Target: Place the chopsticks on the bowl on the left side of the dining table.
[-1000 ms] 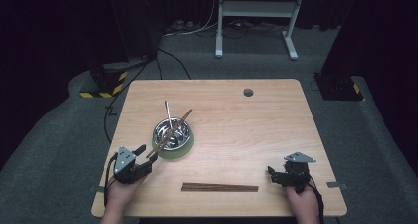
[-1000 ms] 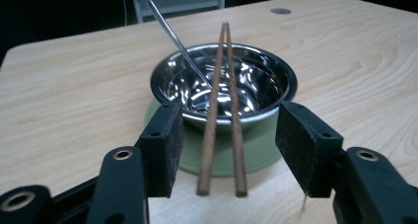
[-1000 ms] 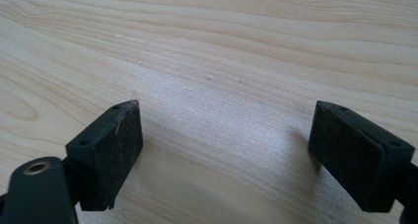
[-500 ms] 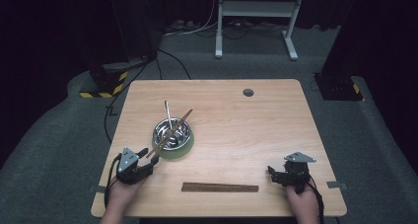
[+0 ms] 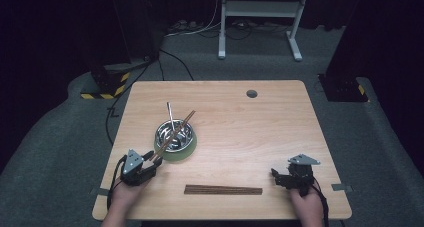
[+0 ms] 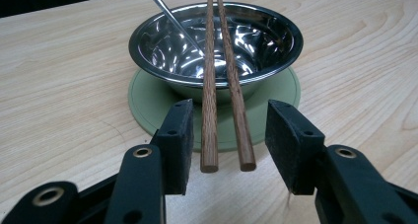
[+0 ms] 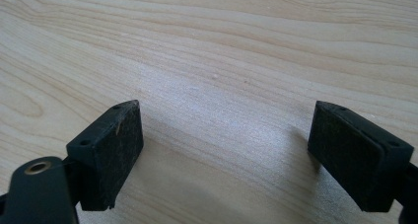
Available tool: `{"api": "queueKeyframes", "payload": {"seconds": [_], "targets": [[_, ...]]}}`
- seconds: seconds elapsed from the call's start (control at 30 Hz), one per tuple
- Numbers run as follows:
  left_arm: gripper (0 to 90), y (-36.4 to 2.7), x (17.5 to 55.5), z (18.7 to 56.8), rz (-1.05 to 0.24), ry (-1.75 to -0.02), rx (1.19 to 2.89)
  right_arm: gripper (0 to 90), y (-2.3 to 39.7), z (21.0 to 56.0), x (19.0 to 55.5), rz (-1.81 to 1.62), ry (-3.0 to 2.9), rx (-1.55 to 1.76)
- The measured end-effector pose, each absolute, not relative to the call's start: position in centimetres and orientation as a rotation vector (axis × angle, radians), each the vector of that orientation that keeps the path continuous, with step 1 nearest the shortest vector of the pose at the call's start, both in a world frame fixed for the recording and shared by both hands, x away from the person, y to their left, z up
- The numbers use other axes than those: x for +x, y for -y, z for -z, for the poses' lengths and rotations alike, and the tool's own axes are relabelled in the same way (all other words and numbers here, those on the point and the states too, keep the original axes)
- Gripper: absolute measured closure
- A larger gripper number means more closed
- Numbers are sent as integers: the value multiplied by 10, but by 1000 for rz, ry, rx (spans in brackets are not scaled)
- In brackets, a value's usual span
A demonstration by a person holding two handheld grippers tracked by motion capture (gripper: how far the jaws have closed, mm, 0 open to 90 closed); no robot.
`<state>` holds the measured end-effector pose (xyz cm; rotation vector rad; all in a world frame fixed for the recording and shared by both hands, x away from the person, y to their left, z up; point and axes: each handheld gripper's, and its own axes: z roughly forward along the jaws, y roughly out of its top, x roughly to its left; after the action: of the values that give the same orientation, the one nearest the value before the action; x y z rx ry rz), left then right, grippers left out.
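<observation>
A steel bowl [image 5: 175,135] [image 6: 217,36] sits on a round green mat [image 5: 186,152] [image 6: 148,100] at the table's left. A pair of brown chopsticks [image 5: 176,128] [image 6: 209,86] and a metal utensil [image 5: 170,114] [image 6: 167,12] lean across the bowl. My left gripper [image 5: 151,159] [image 6: 229,116] is open, and its jaws have just been closing. The chopsticks' near ends lie between the pads with a gap on each side. My right gripper [image 5: 276,178] [image 7: 224,130] rests open over bare wood at the front right with nothing between its jaws.
A second pair of chopsticks [image 5: 223,189] lies flat near the front edge, between the two hands. A small dark round insert [image 5: 251,93] sits in the wooden table [image 5: 260,132] at the back. Cables and a white frame stand on the floor beyond.
</observation>
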<state>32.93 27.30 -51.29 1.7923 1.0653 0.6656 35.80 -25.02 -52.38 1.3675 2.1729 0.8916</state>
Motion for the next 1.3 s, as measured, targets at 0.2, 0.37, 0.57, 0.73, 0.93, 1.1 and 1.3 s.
{"api": "queueKeyframes", "payload": {"seconds": [0.2, 0.37, 0.57, 0.73, 0.93, 1.1, 1.3], "targets": [[762, -276, 325, 511, -648, -1050, 1768, 132, 250, 524, 358, -892, -2173, 1366], [763, -273, 323, 511, -644, -1032, 1760, 132, 250, 524, 358, -892, -2174, 1366], [763, -266, 321, 512, -610, -1021, 1744, 132, 250, 524, 358, -892, -2174, 1366], [764, -261, 320, 512, -598, -1001, 1742, 132, 250, 524, 358, -892, -2174, 1366], [763, -265, 320, 510, -616, -952, 1841, 132, 250, 524, 358, -892, -2173, 1366], [762, -265, 320, 510, -600, -962, 1836, 132, 250, 524, 358, -892, -2174, 1366], [737, -266, 321, 511, -604, -968, 1835, 132, 250, 524, 358, -892, -2174, 1366]]}}
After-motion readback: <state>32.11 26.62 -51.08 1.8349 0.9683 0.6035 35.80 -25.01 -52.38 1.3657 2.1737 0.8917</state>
